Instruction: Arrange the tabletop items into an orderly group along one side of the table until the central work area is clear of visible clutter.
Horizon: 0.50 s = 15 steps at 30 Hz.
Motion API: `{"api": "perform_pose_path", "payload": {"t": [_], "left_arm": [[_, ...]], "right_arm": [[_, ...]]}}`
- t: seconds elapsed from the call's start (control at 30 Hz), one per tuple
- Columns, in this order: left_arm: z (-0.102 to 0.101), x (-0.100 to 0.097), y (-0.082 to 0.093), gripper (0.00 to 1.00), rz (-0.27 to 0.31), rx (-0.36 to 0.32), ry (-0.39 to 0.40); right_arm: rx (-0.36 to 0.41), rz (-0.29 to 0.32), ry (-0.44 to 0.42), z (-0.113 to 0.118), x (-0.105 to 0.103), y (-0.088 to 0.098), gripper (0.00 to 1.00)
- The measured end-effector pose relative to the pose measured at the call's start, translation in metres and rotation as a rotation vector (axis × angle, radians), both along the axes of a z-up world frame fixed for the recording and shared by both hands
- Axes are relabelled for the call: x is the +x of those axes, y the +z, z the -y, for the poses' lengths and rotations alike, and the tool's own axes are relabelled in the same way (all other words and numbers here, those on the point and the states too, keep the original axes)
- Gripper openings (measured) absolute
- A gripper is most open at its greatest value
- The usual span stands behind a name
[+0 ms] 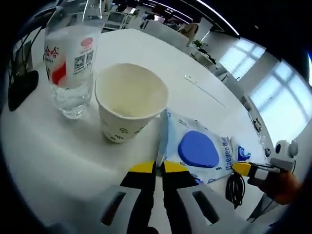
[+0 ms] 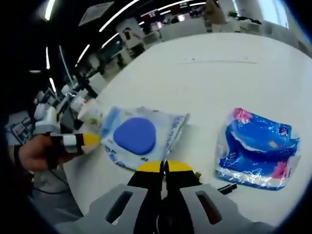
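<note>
White bench (image 1: 58, 156) carries cup (image 1: 130, 101) and bottle (image 1: 70, 58); both hand-held grippers (image 1: 159, 167) (image 2: 165, 166) are clamped on the wipes pack (image 1: 197, 151), so pulling apart may tear it.

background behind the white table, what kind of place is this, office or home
Probably an open-plan office. Behind the round white table run long ceiling light strips, rows of desks and chairs and a wall of large bright windows.
</note>
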<state>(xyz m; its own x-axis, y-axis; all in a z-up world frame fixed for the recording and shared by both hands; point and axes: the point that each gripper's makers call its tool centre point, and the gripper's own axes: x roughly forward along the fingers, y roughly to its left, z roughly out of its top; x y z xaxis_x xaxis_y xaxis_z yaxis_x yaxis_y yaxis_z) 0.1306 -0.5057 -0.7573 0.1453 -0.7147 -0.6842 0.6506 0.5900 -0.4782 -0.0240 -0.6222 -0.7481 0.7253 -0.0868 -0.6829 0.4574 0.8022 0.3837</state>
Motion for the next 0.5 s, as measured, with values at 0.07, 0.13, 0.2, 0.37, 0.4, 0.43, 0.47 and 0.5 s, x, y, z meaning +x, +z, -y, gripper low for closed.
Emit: {"api": "perform_pose_path", "payload": {"t": [0.07, 0.13, 0.2, 0.37, 0.4, 0.43, 0.47, 0.5], "left_arm": [[-0.0007, 0.0018, 0.0005, 0.01, -0.002, -0.003, 0.008], [-0.0015, 0.0031, -0.0003, 0.01, -0.006, -0.004, 0.012], [-0.0016, 0.0030, -0.0004, 0.01, -0.009, -0.008, 0.014], [-0.0038, -0.0007, 0.0007, 0.02, -0.019, -0.008, 0.015], [-0.0040, -0.0008, 0.0007, 0.02, -0.019, -0.008, 0.016], [-0.0040, -0.0010, 0.0007, 0.02, -0.021, -0.009, 0.017], [-0.0043, -0.0014, 0.0004, 0.03, -0.021, -0.007, 0.016], [-0.0068, -0.0003, -0.0011, 0.05, -0.008, 0.010, 0.015]], "right_arm": [[0.002, -0.002, 0.002, -0.0027, 0.0003, -0.0016, 0.00], [0.005, -0.004, 0.002, -0.0035, 0.0000, -0.0032, 0.00], [0.003, -0.008, 0.002, -0.0033, 0.0000, -0.0040, 0.00], [-0.008, -0.013, 0.000, -0.0001, 0.0011, -0.0043, 0.00], [-0.009, -0.012, -0.001, 0.0008, 0.0017, -0.0040, 0.00], [-0.009, -0.011, -0.002, 0.0012, 0.0020, -0.0036, 0.00], [-0.010, -0.009, -0.003, 0.0020, 0.0023, -0.0031, 0.01], [-0.013, -0.010, -0.003, 0.0025, 0.0022, -0.0030, 0.01]]}}
